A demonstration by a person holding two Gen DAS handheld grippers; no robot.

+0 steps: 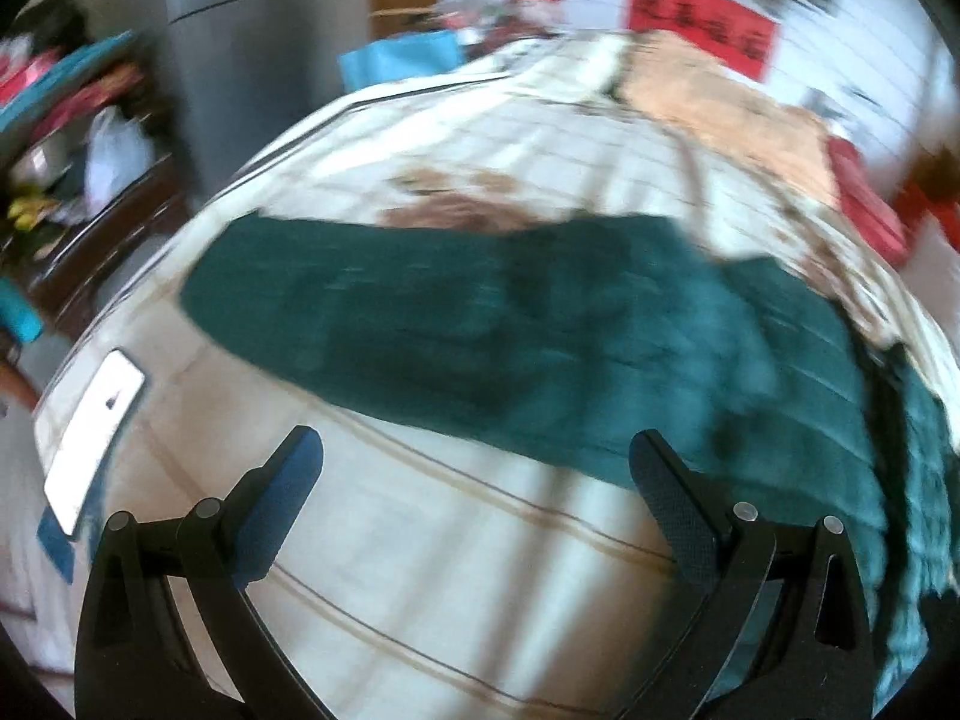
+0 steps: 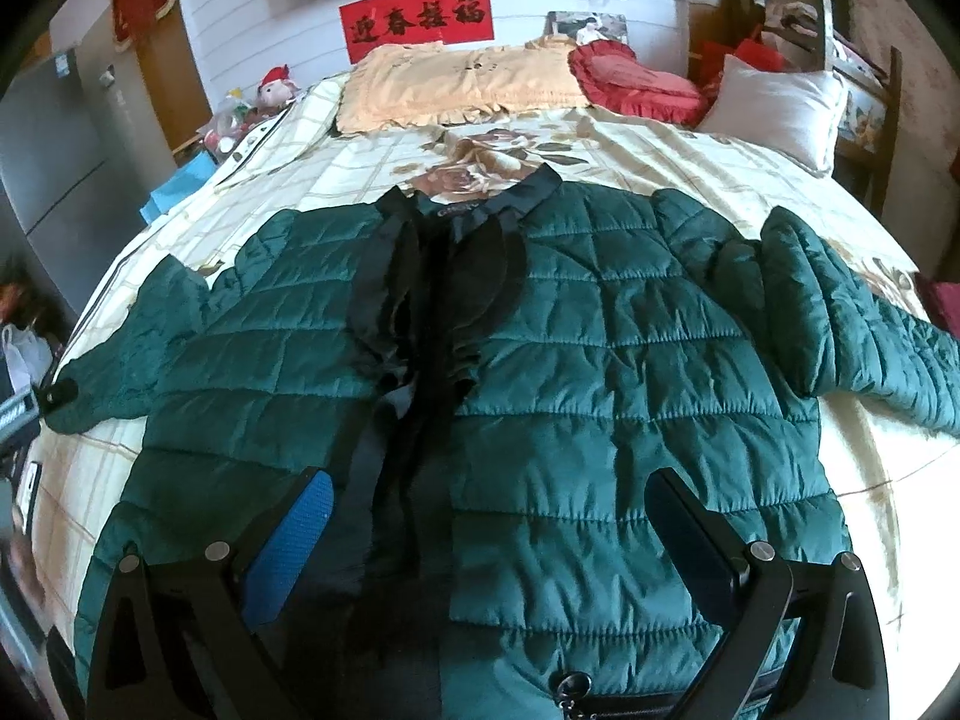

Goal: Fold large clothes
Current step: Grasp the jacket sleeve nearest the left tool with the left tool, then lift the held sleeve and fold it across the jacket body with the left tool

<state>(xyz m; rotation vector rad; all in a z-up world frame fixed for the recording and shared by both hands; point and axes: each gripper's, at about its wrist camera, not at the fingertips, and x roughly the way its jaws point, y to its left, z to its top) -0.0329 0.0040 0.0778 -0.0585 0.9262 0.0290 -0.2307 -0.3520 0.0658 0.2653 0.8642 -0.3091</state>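
The right hand-held gripper (image 2: 489,531) is hovering with its fingers spread wide apart and nothing between them, low over the hem end of the green quilted jacket (image 2: 600,360). The jacket is lying face up on the bed (image 2: 690,162), its dark front placket running from about 6 o'clock up to the collar at 12 o'clock, one sleeve reaching out toward 9 o'clock and the other bending away toward 3 o'clock.

The left hand-held gripper (image 1: 477,483) is also standing open and empty, over bare bedsheet; its view is blurring, and the jacket's sleeve (image 1: 390,312) is stretching across from 10 o'clock to 3 o'clock just beyond the fingertips.

Folding appears to be only starting: the garment is spread, no fold made. The next move probably calls for each gripper pinching a sleeve or side edge and carrying it inward over the body.
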